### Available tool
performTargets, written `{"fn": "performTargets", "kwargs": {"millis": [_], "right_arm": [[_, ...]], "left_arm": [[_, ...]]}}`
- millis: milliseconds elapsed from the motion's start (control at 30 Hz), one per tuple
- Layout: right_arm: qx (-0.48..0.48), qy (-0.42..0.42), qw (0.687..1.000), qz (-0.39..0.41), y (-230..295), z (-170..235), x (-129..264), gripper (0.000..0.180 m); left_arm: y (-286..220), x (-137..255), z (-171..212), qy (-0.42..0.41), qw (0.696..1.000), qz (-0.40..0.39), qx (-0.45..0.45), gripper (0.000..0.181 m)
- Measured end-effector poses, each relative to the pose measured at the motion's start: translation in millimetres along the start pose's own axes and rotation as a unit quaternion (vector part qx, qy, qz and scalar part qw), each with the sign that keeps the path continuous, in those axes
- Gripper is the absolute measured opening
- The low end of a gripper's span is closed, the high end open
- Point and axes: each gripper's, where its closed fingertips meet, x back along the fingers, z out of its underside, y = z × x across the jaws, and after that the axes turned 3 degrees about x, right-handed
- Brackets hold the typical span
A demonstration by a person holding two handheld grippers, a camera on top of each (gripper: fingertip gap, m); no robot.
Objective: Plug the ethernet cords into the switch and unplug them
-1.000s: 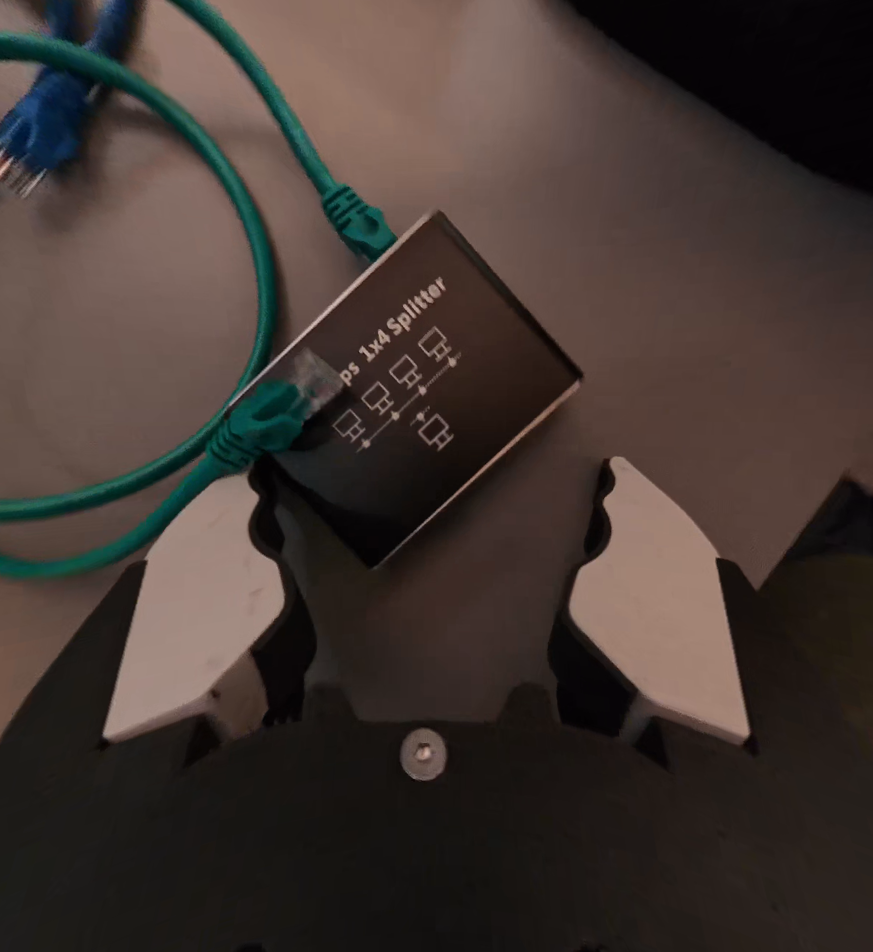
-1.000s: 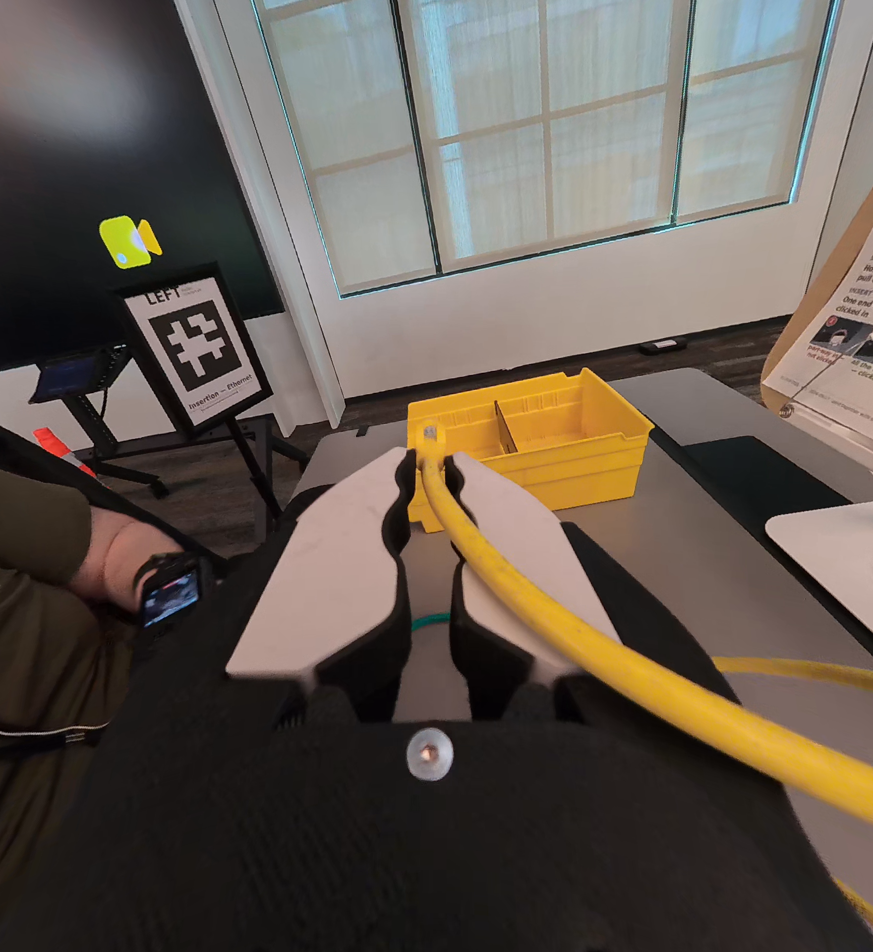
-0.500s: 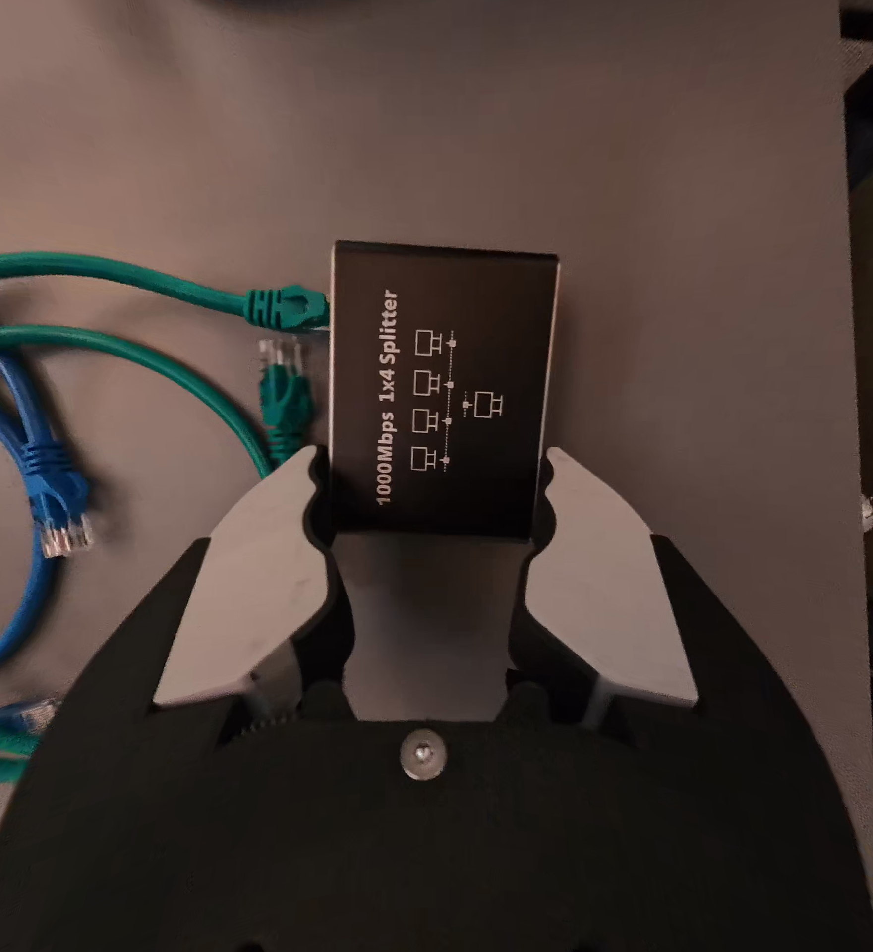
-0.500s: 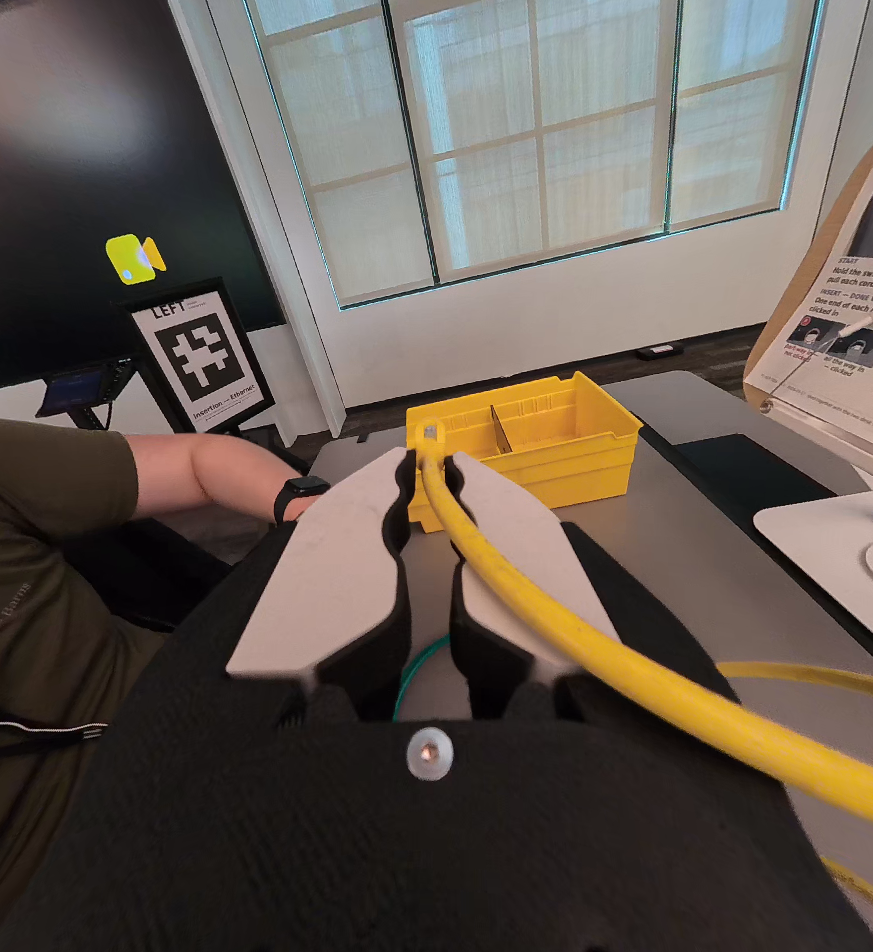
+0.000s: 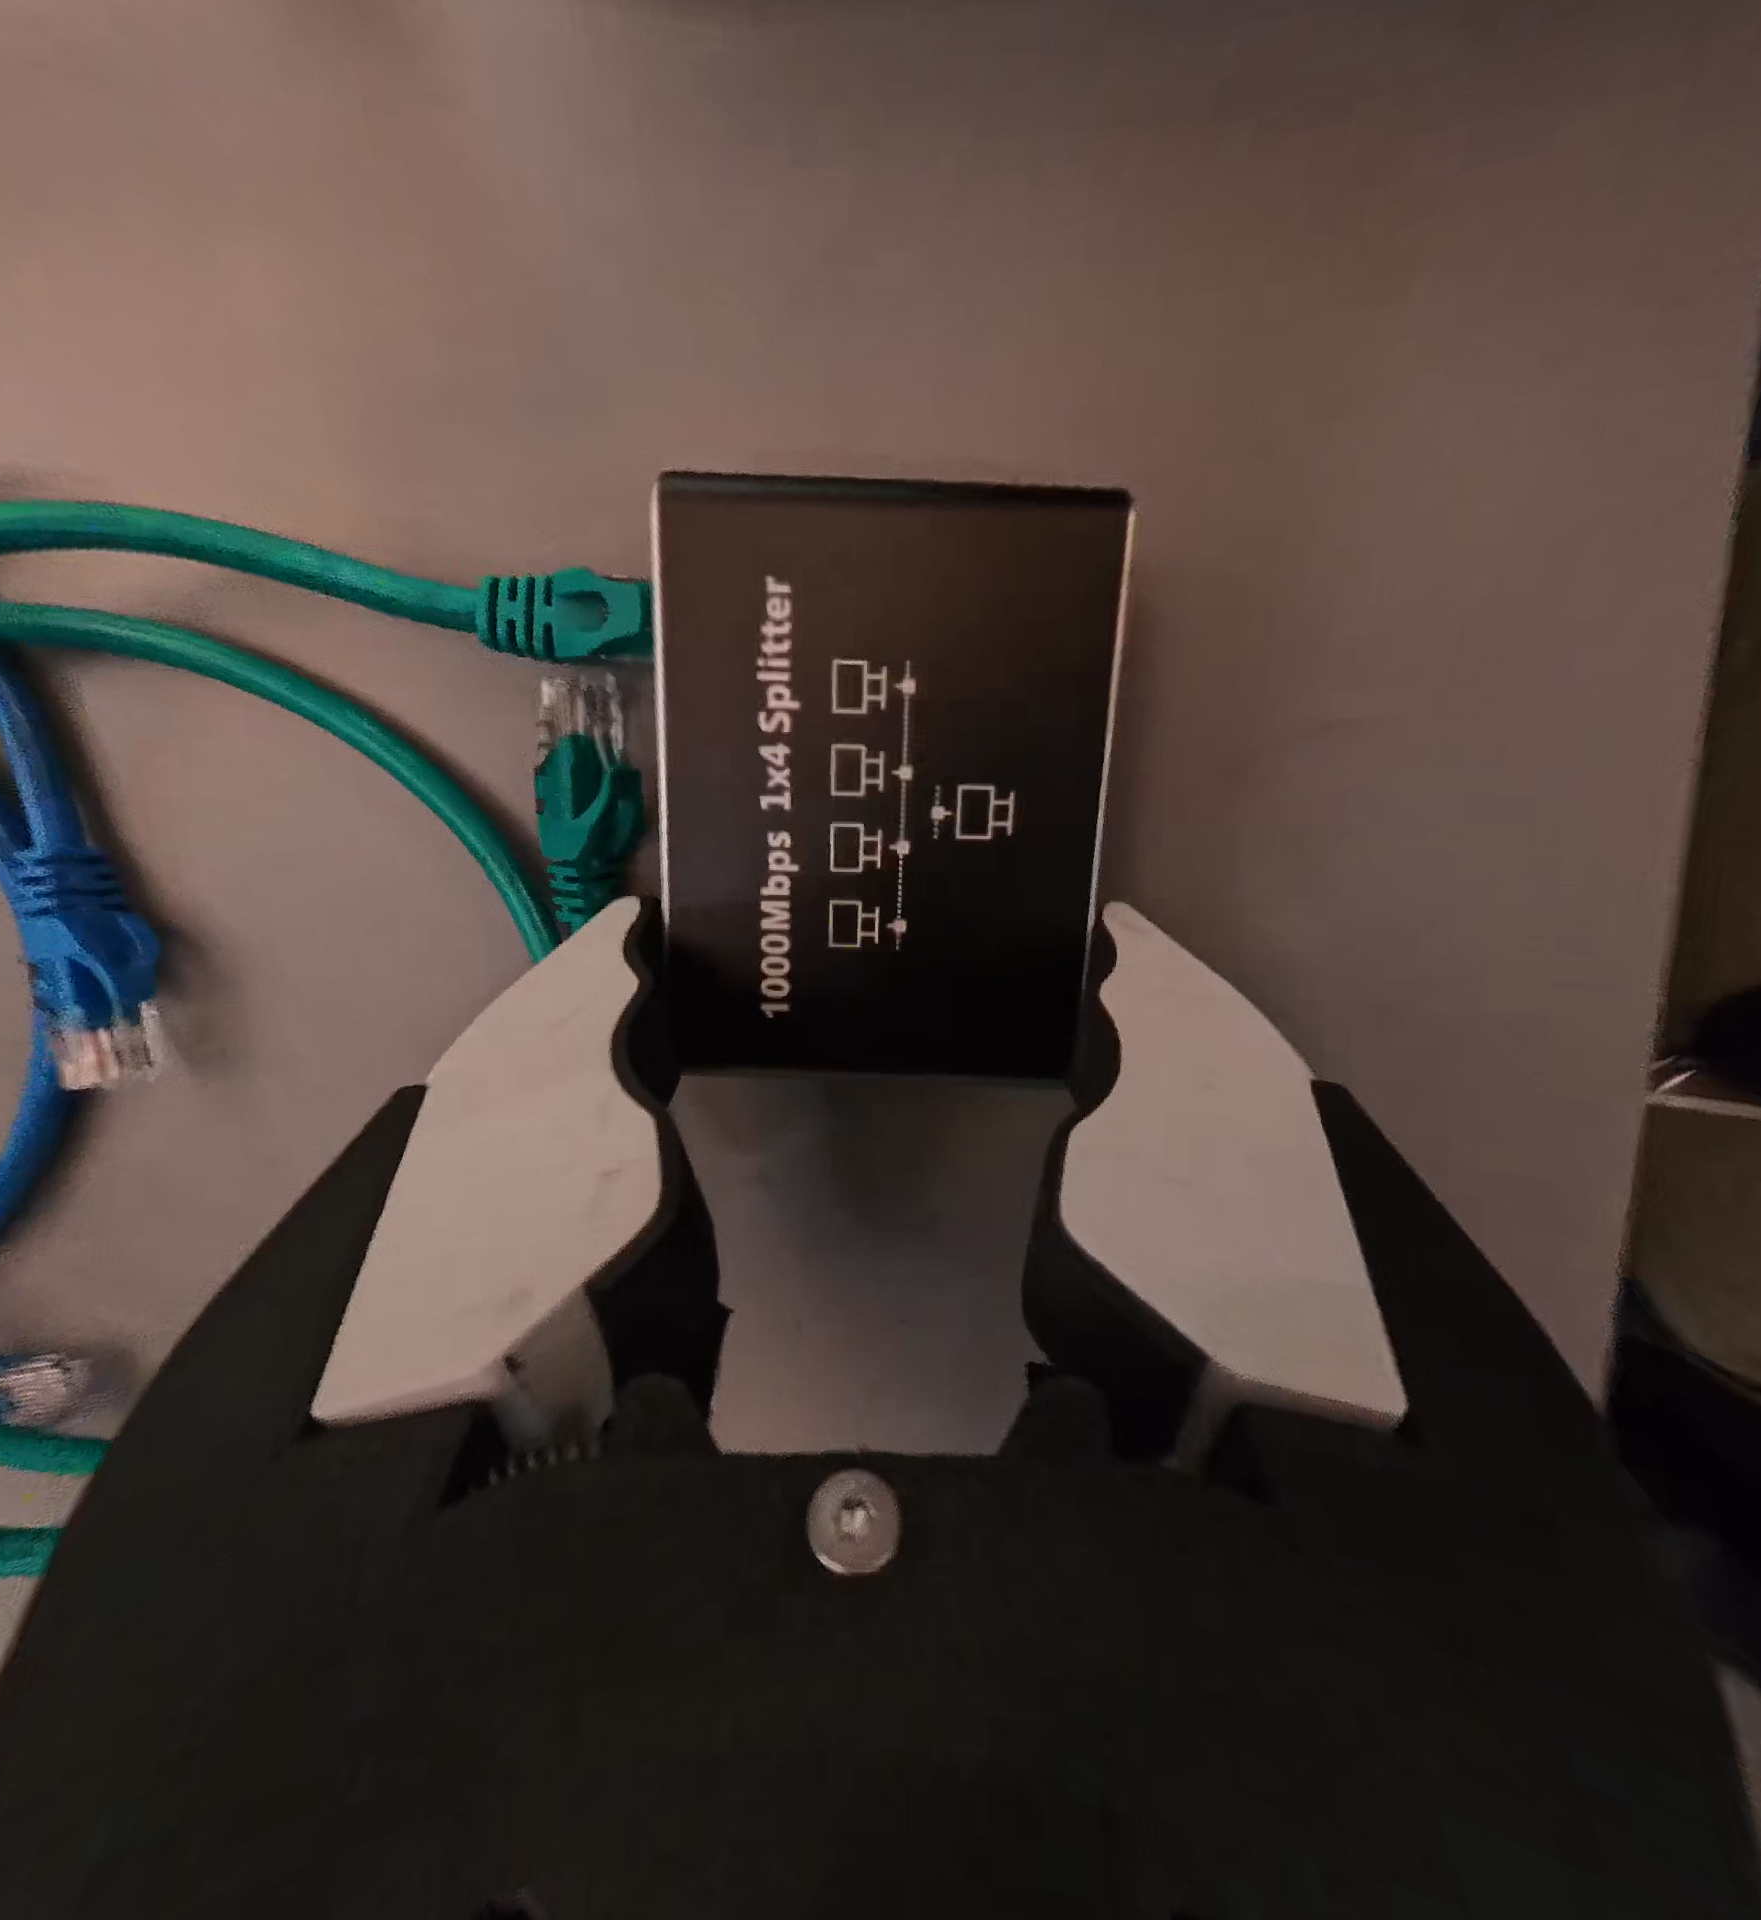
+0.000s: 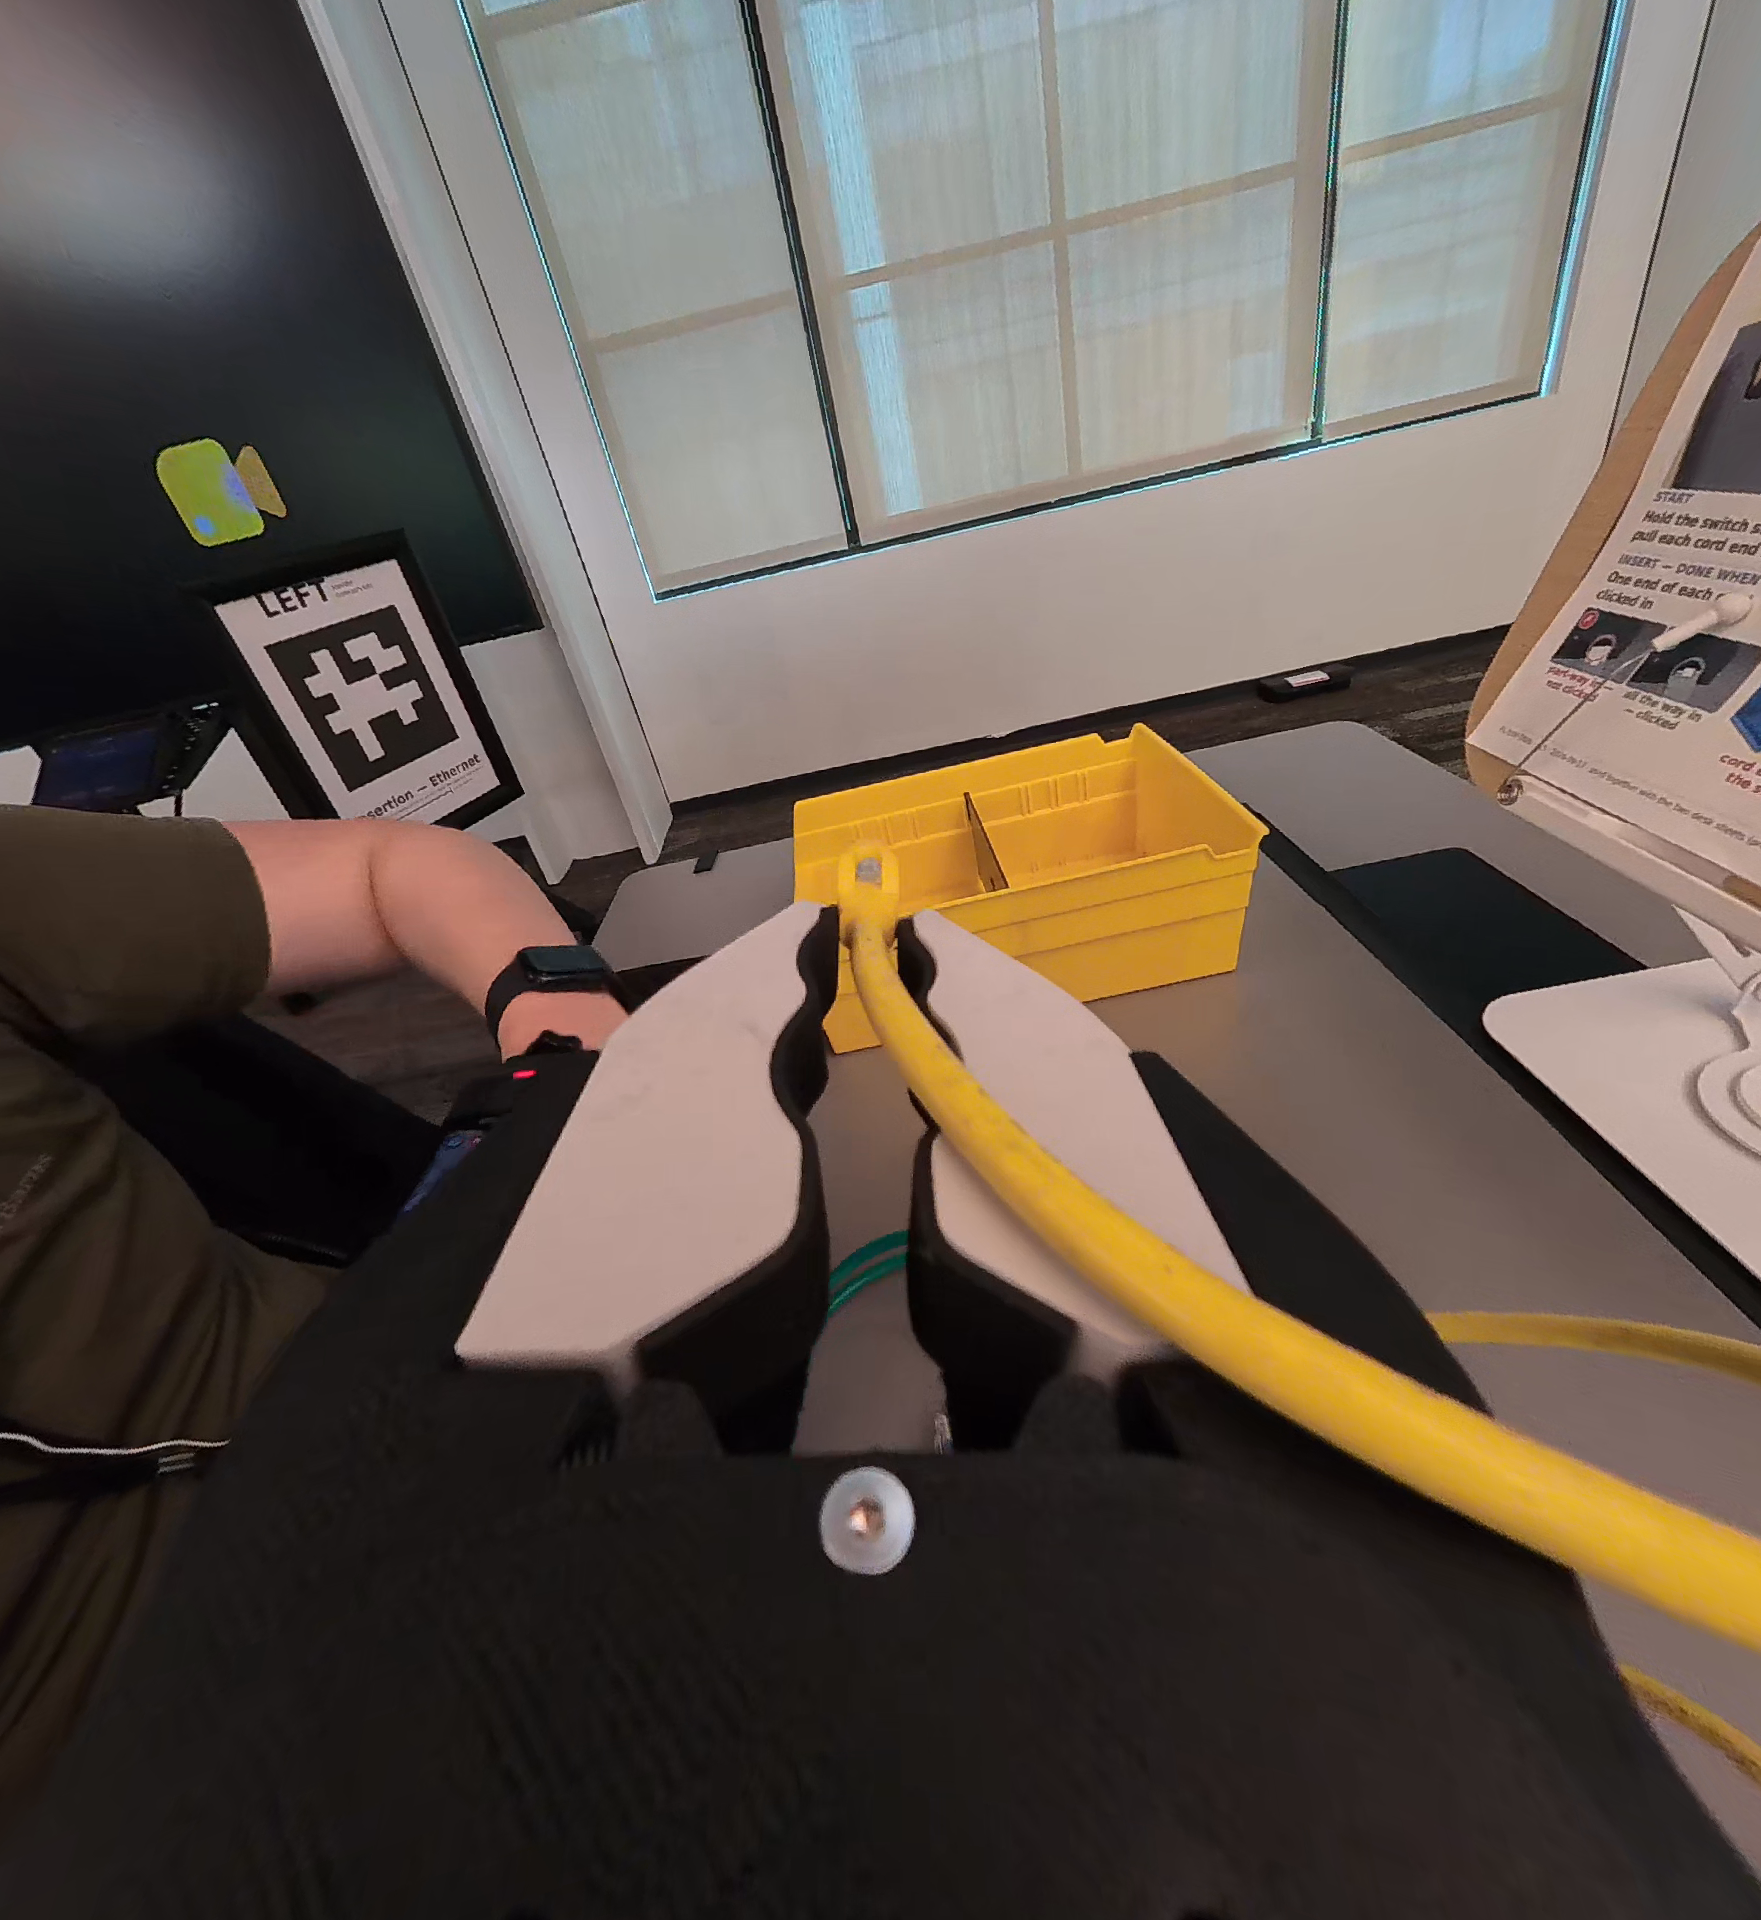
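Left wrist view: left gripper [image 5: 871, 997] is down over the black switch [image 5: 891, 769] on the grey table [image 5: 855, 260], fingers [image 5: 543, 1122] pressed on both long sides at its near end, so jaws clamped on the box. One green cord plug [image 5: 564, 615] sits in a port on the switch's left side; a 2nd green plug [image 5: 585, 790] lies loose just beside that side, clear tip pointing away from the gripper. Blue cord [image 5: 76, 935] w/ its free plug is further left (bit blurry there).

Right wrist view: right gripper [image 6: 868, 925] is up above the table, jaws squeezed on the yellow cord [image 6: 1115, 1236] right behind its plug [image 6: 865, 871], which sticks out past the tips. Cord trails back to the right. Yellow bin [image 6: 1104, 914] w/ a divider sits beyond, a person's forearm w/ a black watch [image 6: 549, 977] at left
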Motion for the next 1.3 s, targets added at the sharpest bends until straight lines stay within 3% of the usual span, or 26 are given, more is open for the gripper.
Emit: {"fn": "performTargets", "kwargs": {"millis": [67, 167, 267, 367, 433, 533, 667, 800, 967, 1100, 1300], "right_arm": [[0.001, 0.002, 1.0, 0.003, -1.0, 0.6, 0.7, 0.01], [0.0, 0.0, 1.0, 0.006, -3.0, 0.3, 3.2, 0.01], [-0.003, -0.006, 1.0, 0.012, -6.3, -1.2, 7.5, 0.01], [-0.001, -0.019, 0.999, 0.026, -10.5, -5.1, 12.9, 0.01], [0.012, -0.038, 0.998, 0.05, -15.7, -12.5, 18.0, 0.01], [0.055, -0.062, 0.992, 0.096, -20.0, -25.4, 25.6, 0.01], [0.169, -0.05, 0.972, 0.154, -13.0, -35.1, 21.0, 0.01], [0.325, -0.018, 0.926, 0.191, 6.7, -37.5, -4.7, 0.01], [0.448, 0.047, 0.862, 0.235, 13.5, -24.9, -37.0, 0.01], [0.51, 0.08, 0.818, 0.256, 16.0, -17.7, -51.3, 0.01], [0.586, 0.142, 0.746, 0.281, 11.3, -2.7, -64.5, 0.01]], "left_arm": [[-1.4, 4.0, -6.5, -0.029, 0.995, 0.049, 0.076, 0.074], [-1.1, 22.3, -22.0, -0.119, 0.963, 0.15, 0.188, 0.074], [10.3, 56.0, -35.1, -0.225, 0.913, 0.225, 0.257, 0.074], [28.5, 100.0, -43.0, -0.339, 0.843, 0.283, 0.306, 0.074], [47.1, 129.2, -42.5, -0.407, 0.8, 0.297, 0.326, 0.074], [87.1, 166.5, -31.9, -0.478, 0.768, 0.247, 0.346, 0.074], [140.8, 213.2, -16.3, -0.526, 0.772, 0.085, 0.346, 0.074], [172.2, 251.7, -6.1, -0.532, 0.782, -0.081, 0.314, 0.074], [178.2, 267.4, 6.7, -0.521, 0.783, -0.183, 0.286, 0.074], [181.4, 259.5, 14.9, -0.494, 0.792, -0.223, 0.283, 0.074], [181.3, 251.1, 11.3, -0.496, 0.795, -0.203, 0.283, 0.074]]}}
